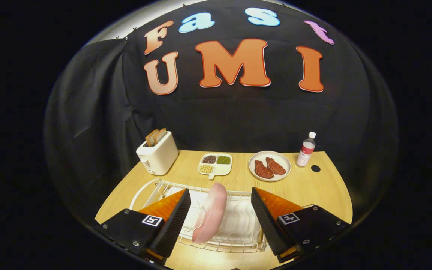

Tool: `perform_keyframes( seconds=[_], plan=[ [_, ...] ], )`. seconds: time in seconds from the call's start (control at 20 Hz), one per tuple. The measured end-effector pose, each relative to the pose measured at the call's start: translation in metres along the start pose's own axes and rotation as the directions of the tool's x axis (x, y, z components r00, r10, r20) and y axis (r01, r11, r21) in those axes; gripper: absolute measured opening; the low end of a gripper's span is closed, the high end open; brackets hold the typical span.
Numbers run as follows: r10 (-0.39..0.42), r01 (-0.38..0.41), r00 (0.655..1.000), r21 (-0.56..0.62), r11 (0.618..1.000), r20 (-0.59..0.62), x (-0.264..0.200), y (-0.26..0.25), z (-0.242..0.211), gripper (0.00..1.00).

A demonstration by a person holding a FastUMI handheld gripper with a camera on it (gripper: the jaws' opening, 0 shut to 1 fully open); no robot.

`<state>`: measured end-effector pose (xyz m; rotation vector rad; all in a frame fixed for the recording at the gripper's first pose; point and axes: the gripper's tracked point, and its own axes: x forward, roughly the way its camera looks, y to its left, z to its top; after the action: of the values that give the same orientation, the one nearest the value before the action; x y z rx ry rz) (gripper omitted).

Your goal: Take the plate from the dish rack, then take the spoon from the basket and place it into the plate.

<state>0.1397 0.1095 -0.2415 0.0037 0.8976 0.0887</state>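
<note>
Wood-grain tabletop [313, 187] carries, left to right, a boxy toaster [158, 155] with bread, a compartmented tray [216, 164] of beans, a round dish [269, 166] with meat, a plastic bottle [306, 150]; nearer, a wire rack [234, 225] holds a smooth pink plate [210, 213] on edge, between the fingers of the tool [219, 210], spread apart, touching nothing.

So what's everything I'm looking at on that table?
plate: one, pink, on edge in the rack, between the fingers
dish rack: one, white wire, nearest
toaster: one, cream, bread in it, far left
divided dish: one, white, holding dark, green and pale contents, mid table
round plate: one, white, two brown pieces on it
bottle: one, clear, white cap, far right
table: one, light wood
hand-held gripper: one, open around the plate, not touching
</note>
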Motion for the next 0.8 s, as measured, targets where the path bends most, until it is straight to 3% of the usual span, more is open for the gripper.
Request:
perform_keyframes(
  seconds=[0.25,0.65,0.8],
  plan=[
    [0.008,0.011,0.974,0.081,0.997,-0.229,0.032,0.004,-0.041,0.91],
    [-0.046,0.089,0.911,0.087,0.992,-0.411,0.07,0.006,-0.073,0.77],
    [-0.08,0.127,0.893,0.077,0.989,-0.444,0.082,0.008,-0.081,0.59]
  ],
)
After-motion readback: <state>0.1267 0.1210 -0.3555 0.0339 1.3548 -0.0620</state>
